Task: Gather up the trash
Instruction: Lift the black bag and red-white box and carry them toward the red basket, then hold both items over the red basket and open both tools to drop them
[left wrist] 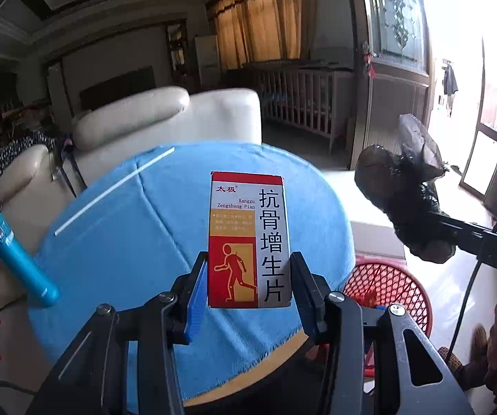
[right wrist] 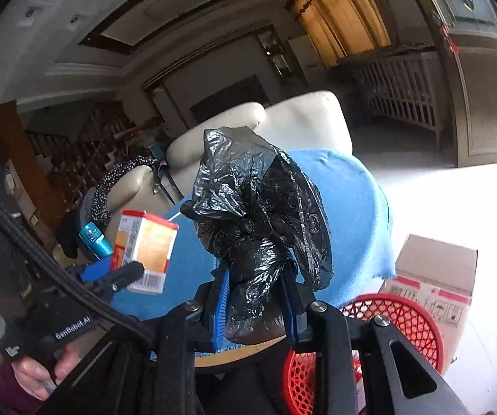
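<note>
My left gripper (left wrist: 248, 276) is shut on a red and white medicine box (left wrist: 248, 238) and holds it upright above the blue-covered round table (left wrist: 127, 242). The same box (right wrist: 144, 252) shows in the right wrist view, clamped in the left gripper (right wrist: 127, 276). My right gripper (right wrist: 255, 297) is shut on a crumpled black plastic bag (right wrist: 259, 200), which bulges up over the fingers. In the left wrist view that bag (left wrist: 400, 186) hangs at the right on the right gripper. A red mesh basket (left wrist: 387, 290) stands on the floor below the table's right edge.
A white straw (left wrist: 113, 190) lies on the blue cloth. A teal bottle (left wrist: 16, 259) juts up at the table's left. A cream sofa (left wrist: 165, 121) stands behind the table, a cardboard box (right wrist: 435, 276) beside the red basket (right wrist: 387, 339). A hand (right wrist: 44, 370) holds the left gripper's handle.
</note>
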Action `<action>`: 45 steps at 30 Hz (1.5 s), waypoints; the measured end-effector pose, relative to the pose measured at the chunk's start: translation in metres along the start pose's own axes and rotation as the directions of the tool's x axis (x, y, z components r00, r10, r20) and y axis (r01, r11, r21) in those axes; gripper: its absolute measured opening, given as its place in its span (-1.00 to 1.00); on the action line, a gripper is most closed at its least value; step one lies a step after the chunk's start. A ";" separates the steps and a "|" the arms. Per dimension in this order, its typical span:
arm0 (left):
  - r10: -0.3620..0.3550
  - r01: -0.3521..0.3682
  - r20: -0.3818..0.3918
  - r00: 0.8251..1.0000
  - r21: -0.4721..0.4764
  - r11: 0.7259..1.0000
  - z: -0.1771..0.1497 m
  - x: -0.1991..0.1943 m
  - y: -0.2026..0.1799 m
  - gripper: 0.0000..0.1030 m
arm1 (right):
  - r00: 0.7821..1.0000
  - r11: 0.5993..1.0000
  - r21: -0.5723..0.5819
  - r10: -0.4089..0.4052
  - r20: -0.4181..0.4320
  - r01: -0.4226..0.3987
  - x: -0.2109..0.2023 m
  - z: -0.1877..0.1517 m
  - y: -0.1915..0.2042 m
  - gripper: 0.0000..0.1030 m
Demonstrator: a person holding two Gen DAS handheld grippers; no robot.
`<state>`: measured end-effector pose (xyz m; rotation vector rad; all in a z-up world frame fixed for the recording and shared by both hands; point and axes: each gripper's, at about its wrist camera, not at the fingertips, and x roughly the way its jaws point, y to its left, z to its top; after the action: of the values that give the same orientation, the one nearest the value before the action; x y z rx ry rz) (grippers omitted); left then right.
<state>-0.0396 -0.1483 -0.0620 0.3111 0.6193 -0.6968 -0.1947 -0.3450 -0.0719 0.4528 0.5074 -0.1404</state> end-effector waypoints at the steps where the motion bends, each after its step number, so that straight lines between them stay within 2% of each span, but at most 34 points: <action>1: 0.001 -0.001 -0.012 1.000 -0.008 1.000 -0.001 0.003 0.002 -0.08 | 1.000 1.000 0.000 -0.001 -0.007 0.001 0.003 -0.001 0.000 -0.45; 11: 0.016 -0.017 -0.023 1.000 -0.027 0.999 -0.008 0.003 0.008 -0.08 | 0.999 0.999 -0.035 -0.021 -0.033 0.020 0.015 -0.003 0.012 -0.45; 13: 0.041 -0.042 -0.050 0.998 -0.013 0.999 -0.009 0.008 0.007 -0.08 | 0.997 0.998 -0.037 -0.050 -0.057 0.048 0.021 -0.004 0.010 -0.45; 16: 0.062 -0.064 -0.145 0.987 -0.011 0.998 -0.011 0.026 0.010 -0.08 | 0.985 0.995 -0.020 -0.103 -0.136 0.102 0.037 -0.008 0.004 -0.45; 17: 0.037 -0.041 -0.196 0.980 -0.017 0.999 -0.011 0.035 0.010 -0.08 | 0.979 0.994 0.004 -0.105 -0.172 0.108 0.044 -0.009 -0.001 -0.45; 19: -0.033 0.023 -0.309 0.951 -0.037 0.999 -0.009 0.058 0.008 -0.08 | 0.958 0.986 0.139 -0.050 -0.281 0.092 0.064 -0.013 -0.021 -0.45; 20: -0.063 0.048 -0.347 0.936 -0.052 0.998 -0.008 0.068 0.007 -0.08 | 0.947 0.973 0.217 -0.008 -0.321 0.082 0.073 -0.014 -0.031 -0.45; 21: -0.063 0.047 -0.369 0.927 -0.053 0.997 -0.007 0.075 0.005 -0.08 | 0.935 0.951 0.299 0.032 -0.354 0.081 0.082 -0.016 -0.043 -0.45; 22: -0.054 0.041 -0.365 0.929 -0.043 0.998 -0.005 0.077 0.002 -0.08 | 0.934 0.944 0.320 0.034 -0.357 0.088 0.084 -0.017 -0.047 -0.45; 25: -0.039 0.036 -0.331 0.943 -0.016 0.999 -0.002 0.072 -0.003 -0.08 | 0.944 0.960 0.255 -0.030 -0.330 0.119 0.079 -0.016 -0.042 -0.45; 34: -0.009 0.012 -0.254 0.967 0.010 1.000 -0.001 0.052 -0.008 -0.08 | 0.954 0.966 0.230 -0.049 -0.295 0.121 0.068 -0.016 -0.042 -0.45; 38: -0.053 0.058 -0.241 0.969 0.015 0.998 -0.001 0.048 -0.015 -0.08 | 0.955 0.972 0.198 -0.069 -0.289 0.130 0.062 -0.016 -0.042 -0.45; 40: -0.080 0.090 -0.248 0.966 0.029 0.996 -0.002 0.049 -0.022 -0.08 | 0.956 0.971 0.193 -0.084 -0.281 0.142 0.056 -0.016 -0.048 -0.45; 41: -0.117 0.129 -0.261 0.958 0.028 0.991 -0.003 0.050 -0.027 -0.08 | 0.956 0.969 0.195 -0.093 -0.277 0.151 0.053 -0.016 -0.052 -0.45; 45: -0.260 0.269 -0.330 0.907 -0.020 0.963 -0.006 0.060 -0.041 -0.08 | 0.952 0.955 0.221 -0.136 -0.274 0.200 0.038 -0.017 -0.076 -0.45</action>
<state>-0.0341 -0.2055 -0.1071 0.3756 0.9862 -0.9235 -0.1872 -0.4057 -0.1332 0.6761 0.7895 -0.3152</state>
